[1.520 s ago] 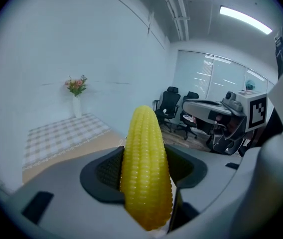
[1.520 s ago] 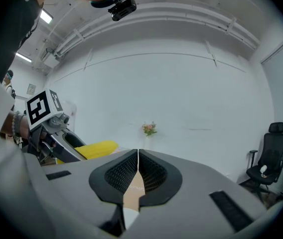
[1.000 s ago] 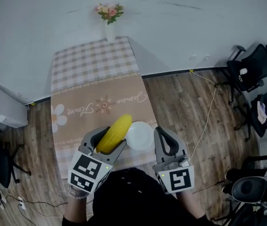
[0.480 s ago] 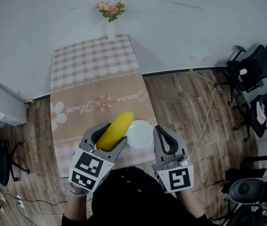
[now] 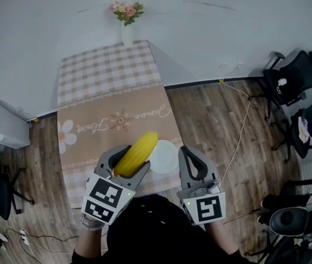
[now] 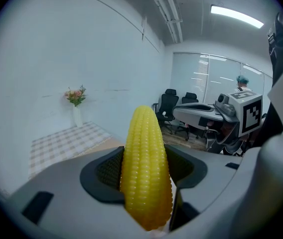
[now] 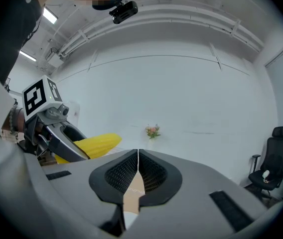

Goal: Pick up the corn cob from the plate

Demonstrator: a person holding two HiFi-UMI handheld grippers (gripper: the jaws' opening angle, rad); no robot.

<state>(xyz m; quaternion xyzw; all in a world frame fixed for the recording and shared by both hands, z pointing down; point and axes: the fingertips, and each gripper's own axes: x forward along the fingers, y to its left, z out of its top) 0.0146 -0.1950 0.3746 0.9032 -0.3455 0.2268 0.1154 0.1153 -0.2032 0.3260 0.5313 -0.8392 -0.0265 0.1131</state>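
Over table (image 5: 101,76) edge | left gripper (image 5: 129,161) holds corn cob (image 5: 137,154) beside plate (image 5: 166,159) | right gripper (image 5: 191,166) fingers together

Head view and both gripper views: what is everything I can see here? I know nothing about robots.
table: one, beige-and-check cloth, against the wall
vase of flowers: one, white with pink blooms, table's far end
plate: one, white, bare, table's near end
corn cob: one, yellow, held up just left of the plate
office chairs: several, black, on the wooden floor at right
left gripper: one, grey, fingers shut on the corn cob
right gripper: one, grey, fingers together, empty
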